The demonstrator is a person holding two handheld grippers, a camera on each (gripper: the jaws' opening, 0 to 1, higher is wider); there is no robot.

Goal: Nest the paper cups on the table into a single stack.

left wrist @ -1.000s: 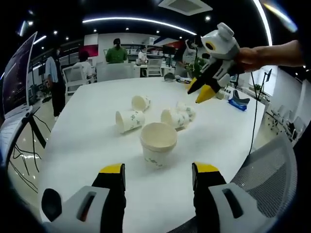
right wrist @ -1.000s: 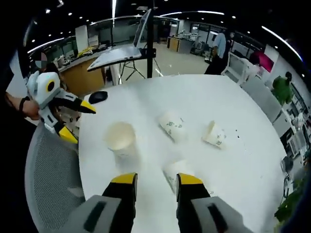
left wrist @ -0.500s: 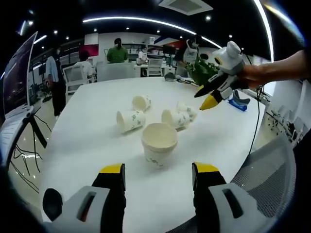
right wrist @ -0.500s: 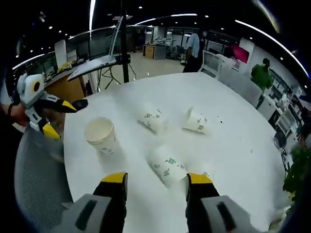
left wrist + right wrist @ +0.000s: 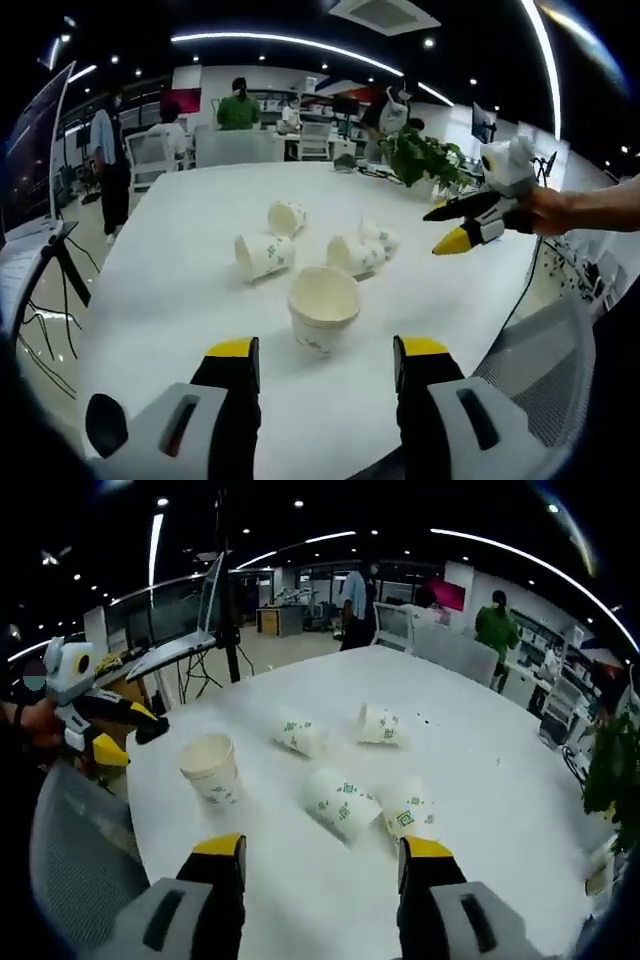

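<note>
open-plan office, large white meeting table (image 5: 150, 290), mesh office chair (image 5: 545, 350), desks and people behind, ceiling strip lights (image 5: 290, 42), potted plant (image 5: 425, 158)

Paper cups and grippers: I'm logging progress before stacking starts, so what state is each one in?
Upright white paper cup: standing, mouth up, empty.
Four other white paper cups with green print: lying on their sides, unstacked.
Left gripper: open, holding nothing.
Right gripper: open, holding nothing.

Green print on the cups (image 5: 340, 806) too small to read, far cup (image 5: 377, 232) partly hidden behind its neighbour, table (image 5: 180, 260) edge cut off below.
</note>
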